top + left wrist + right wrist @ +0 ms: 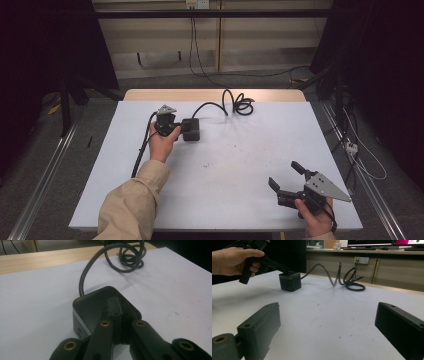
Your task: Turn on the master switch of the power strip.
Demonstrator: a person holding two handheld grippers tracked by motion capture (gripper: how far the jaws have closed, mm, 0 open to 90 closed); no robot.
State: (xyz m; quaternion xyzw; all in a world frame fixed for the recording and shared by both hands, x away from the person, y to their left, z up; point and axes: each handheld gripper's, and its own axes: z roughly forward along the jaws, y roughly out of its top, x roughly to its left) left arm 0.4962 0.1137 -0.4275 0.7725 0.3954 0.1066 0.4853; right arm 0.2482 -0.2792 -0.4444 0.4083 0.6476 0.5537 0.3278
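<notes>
A black cube power socket [191, 129] sits on the white table top [240, 170] at the back left. Its thick black cable [239, 102] runs back and right into a loose coil. My left gripper [179, 127] reaches the cube from the left. In the left gripper view the jaws of this gripper [119, 307] are pressed together, their tips resting on the top of the cube [92, 305]. My right gripper [283, 173] stands open near the front right edge, with nothing between its jaws. From the right gripper [328, 312] the cube [290, 281] lies far ahead.
The cable coil [350, 281] lies near the wooden back edge [215, 94] of the table. Metal rails and loose cords lie on the floor at both sides. A wide bare stretch of white surface separates the two grippers.
</notes>
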